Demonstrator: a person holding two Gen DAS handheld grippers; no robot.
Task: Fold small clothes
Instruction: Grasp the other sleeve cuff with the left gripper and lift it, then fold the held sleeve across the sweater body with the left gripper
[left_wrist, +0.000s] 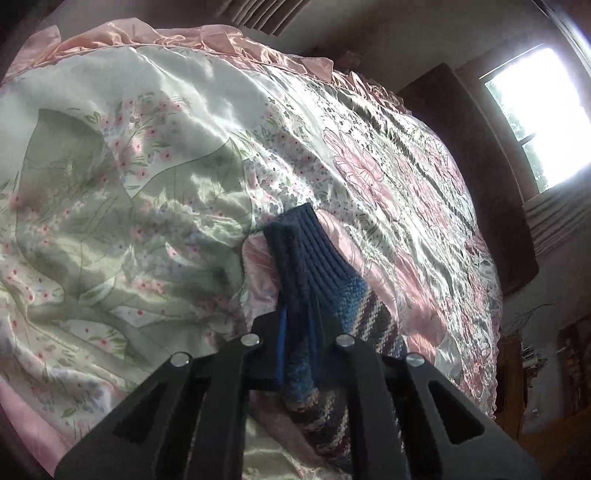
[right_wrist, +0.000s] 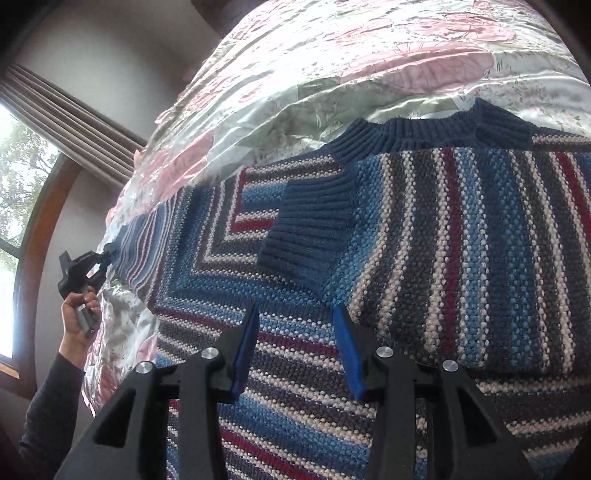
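My left hand-held gripper (left_wrist: 297, 325): clenched on the sweater (right_wrist: 369, 258) at its navy ribbed edge. Sweater: striped knit, spread on the floral bed (right_wrist: 332, 55), one sleeve folded inward. My right hand-held gripper (right_wrist: 295, 314): spread wide above it, holding nothing.

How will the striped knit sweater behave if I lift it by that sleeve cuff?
The sweater will probably droop limply; it lies flat, following the bedspread. Thick knit suggests some weight. The cuff in the left tongs looks ribbed, so unlikely to slip.
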